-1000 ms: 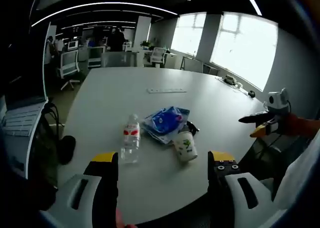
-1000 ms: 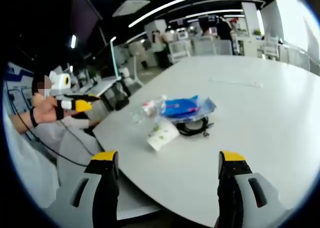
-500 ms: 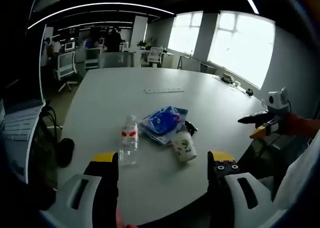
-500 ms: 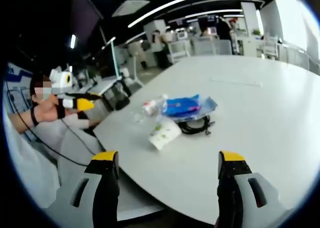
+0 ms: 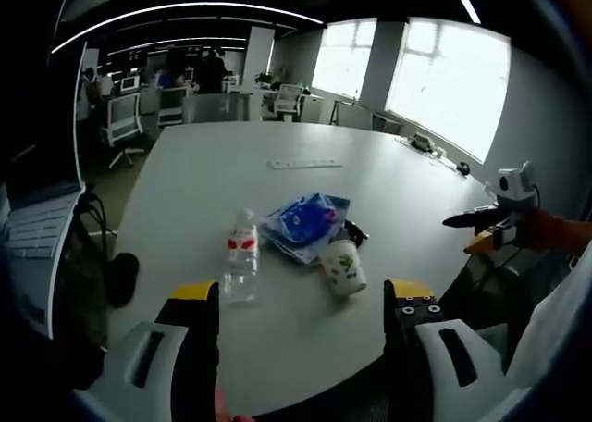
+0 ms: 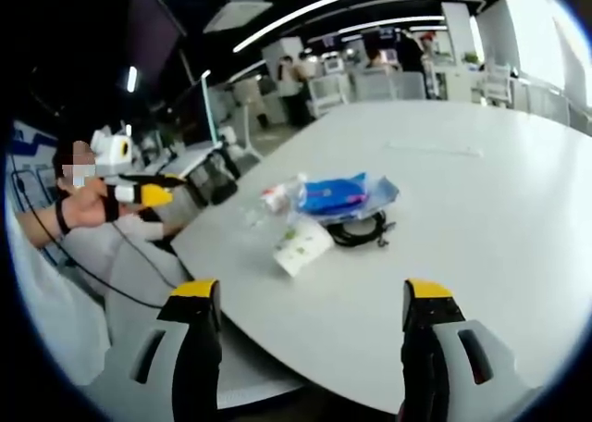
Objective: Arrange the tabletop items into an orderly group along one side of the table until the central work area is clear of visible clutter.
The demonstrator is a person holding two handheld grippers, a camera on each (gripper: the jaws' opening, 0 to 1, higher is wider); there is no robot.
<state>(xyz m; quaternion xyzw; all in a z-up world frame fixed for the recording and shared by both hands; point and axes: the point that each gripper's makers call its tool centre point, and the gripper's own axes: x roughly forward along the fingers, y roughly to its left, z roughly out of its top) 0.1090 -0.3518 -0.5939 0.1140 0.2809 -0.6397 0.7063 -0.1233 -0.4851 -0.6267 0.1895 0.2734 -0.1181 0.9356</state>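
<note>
Left gripper: jaws spread wide, holding nothing, above the near edge of the white table.
Right gripper: jaws spread wide, holding nothing.
Items clustered near that edge:
- 1 clear water bottle, upright, red label, text unreadable.
- 1 blue packet.
- 1 white cup, green print, on its side.
- 1 black cable coil, touching the packet.

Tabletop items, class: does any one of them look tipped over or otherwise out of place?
Yes. The white cup lies on its side beside the blue packet, while the water bottle stands upright. Nothing looks spilled.
</note>
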